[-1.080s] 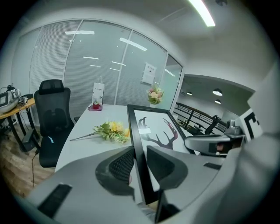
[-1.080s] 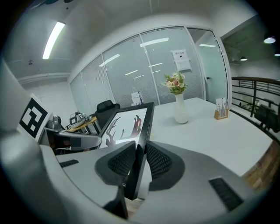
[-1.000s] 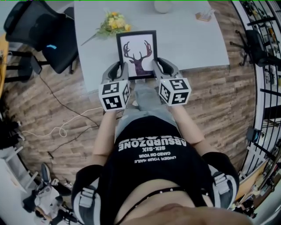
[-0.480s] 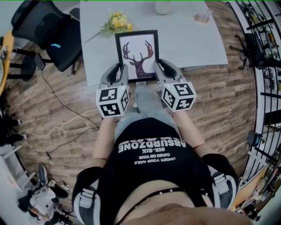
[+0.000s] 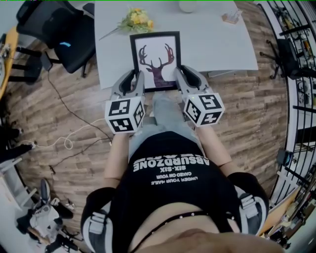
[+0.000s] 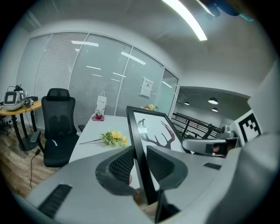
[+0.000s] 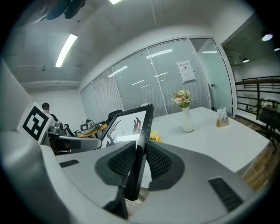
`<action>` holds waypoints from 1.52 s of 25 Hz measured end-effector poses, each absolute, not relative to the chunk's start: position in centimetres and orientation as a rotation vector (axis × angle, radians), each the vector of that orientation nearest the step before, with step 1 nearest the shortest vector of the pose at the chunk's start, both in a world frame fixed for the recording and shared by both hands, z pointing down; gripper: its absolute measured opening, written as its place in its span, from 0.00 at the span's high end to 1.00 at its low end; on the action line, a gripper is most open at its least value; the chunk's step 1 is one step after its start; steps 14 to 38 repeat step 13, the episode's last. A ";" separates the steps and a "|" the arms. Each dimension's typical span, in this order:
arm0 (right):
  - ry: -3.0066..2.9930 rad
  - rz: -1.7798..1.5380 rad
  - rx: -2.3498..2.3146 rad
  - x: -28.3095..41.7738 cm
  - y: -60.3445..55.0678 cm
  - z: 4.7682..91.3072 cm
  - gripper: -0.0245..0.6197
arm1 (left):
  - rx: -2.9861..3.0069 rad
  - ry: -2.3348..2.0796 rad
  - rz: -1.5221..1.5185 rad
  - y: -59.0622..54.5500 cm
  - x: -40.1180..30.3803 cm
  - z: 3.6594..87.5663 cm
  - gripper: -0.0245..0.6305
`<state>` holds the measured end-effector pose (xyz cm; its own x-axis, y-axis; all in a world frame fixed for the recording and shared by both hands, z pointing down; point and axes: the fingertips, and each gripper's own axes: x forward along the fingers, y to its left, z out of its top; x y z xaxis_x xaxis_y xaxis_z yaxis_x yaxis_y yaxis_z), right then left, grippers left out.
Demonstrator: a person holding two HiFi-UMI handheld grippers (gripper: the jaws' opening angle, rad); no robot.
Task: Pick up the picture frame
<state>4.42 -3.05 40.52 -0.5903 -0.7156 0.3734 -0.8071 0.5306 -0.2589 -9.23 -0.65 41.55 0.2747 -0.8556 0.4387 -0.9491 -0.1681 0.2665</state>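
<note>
Picture frame (image 5: 154,62), clamped in left tongs (image 5: 134,78) and right tongs (image 5: 180,74), seemingly rose higher.

In the head view, the left gripper (image 5: 134,77) at 7 o'clock and the right gripper (image 5: 178,73) at 5 o'clock are hiding from us the lower corners of the black picture frame (image 5: 154,60) with its deer print. In both gripper views, the grey jaws are covering its lower edge. The picture's top edge is cutting off the round white vase (image 5: 186,5) at 12 o'clock. We are finding the small wooden card stand (image 5: 230,18) at 1 o'clock too small to read.
</note>
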 end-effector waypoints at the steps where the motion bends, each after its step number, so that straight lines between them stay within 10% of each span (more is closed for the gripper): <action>1: -2.549 0.603 1.287 4.4 -3.0 40.5 0.82 | 2.066 -1.623 0.253 -0.5 -9.3 41.5 0.81; 38: -2.533 0.614 1.276 4.3 -3.5 41.2 0.82 | 2.058 -1.625 0.263 -1.1 -9.3 41.9 0.81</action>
